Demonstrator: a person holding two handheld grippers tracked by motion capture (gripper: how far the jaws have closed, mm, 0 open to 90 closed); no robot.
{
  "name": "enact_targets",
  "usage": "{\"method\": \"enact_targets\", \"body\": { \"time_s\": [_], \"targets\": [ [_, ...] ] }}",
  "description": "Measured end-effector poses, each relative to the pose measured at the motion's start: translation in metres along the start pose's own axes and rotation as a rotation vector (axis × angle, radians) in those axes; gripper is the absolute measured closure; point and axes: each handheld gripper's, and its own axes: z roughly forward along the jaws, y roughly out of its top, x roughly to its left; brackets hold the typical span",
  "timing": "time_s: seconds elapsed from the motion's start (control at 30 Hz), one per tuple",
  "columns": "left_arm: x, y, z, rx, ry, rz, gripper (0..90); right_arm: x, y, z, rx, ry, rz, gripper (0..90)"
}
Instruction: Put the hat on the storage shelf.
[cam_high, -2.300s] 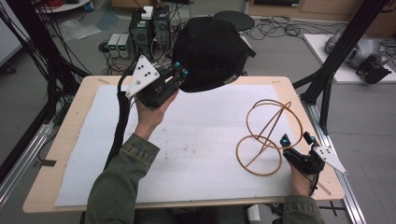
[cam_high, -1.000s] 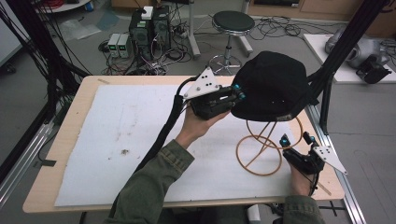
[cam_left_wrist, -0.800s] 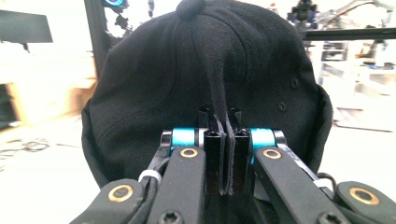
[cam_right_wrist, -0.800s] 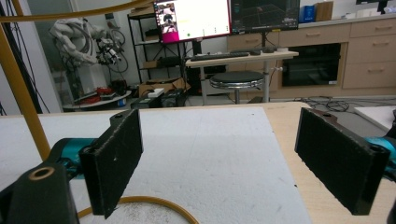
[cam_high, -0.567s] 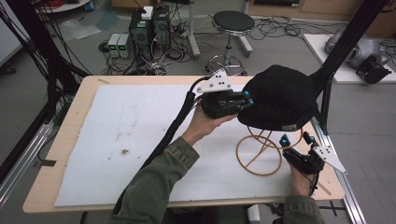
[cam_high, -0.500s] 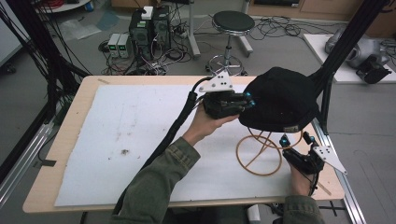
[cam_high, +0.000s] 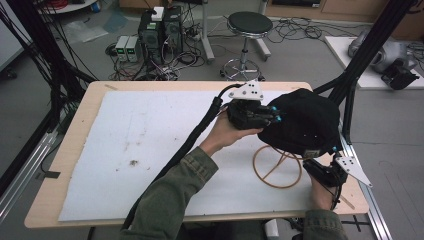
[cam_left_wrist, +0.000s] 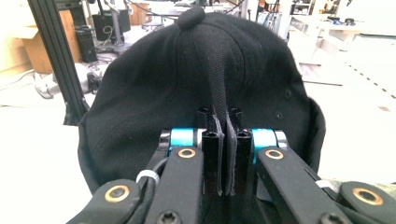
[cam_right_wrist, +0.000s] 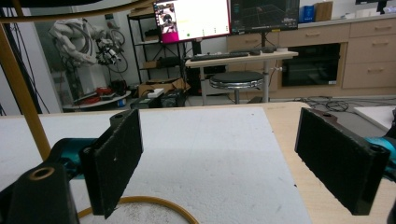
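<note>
1. Up close, we see our left gripper (cam_left_wrist: 223, 154) clamped on a pinched fold of the black cap (cam_left_wrist: 154, 88), the pads nearly meeting with only fabric between them.
2. From above, we hold that left gripper (cam_high: 272, 114) level over the table's far right part, and the cap (cam_high: 305, 122) hangs from it, covering the top of the wire stand (cam_high: 277, 167).
3. Our right gripper (cam_right_wrist: 233, 163) stands wide open with nothing between its pads; one yellow upright of the stand (cam_right_wrist: 21, 88) rises just beside its left jaw.
4. In the high view our right gripper (cam_high: 330, 172) sits low at the table's near right corner, just beside the stand's base ring.
5. Outward, the white mat (cam_high: 140, 145) lies bare to the left, giving us wide room there, while the table edge (cam_high: 360, 202) and a black frame post (cam_high: 350, 100) crowd the right side.
</note>
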Motion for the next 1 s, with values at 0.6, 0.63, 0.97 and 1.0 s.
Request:
{"method": "enact_targets", "body": {
  "time_s": [0.6,0.63,0.97,1.0],
  "targets": [
    [0.003,-0.020,-0.001,-0.026,0.018,-0.037,58.3,0.000,0.000,0.000,0.003,-0.001,-0.004,14.5],
    [0.003,-0.021,-0.001,-0.027,0.021,-0.038,56.0,0.000,0.000,0.000,0.002,-0.002,0.000,14.5],
    [0.004,-0.027,-0.016,-0.110,0.082,-0.064,35.7,0.000,0.000,0.000,0.000,-0.001,0.000,14.4],
    [0.004,-0.027,-0.018,-0.114,0.087,-0.064,35.3,0.000,0.000,0.000,0.002,0.000,0.000,14.4]
  ]
}}
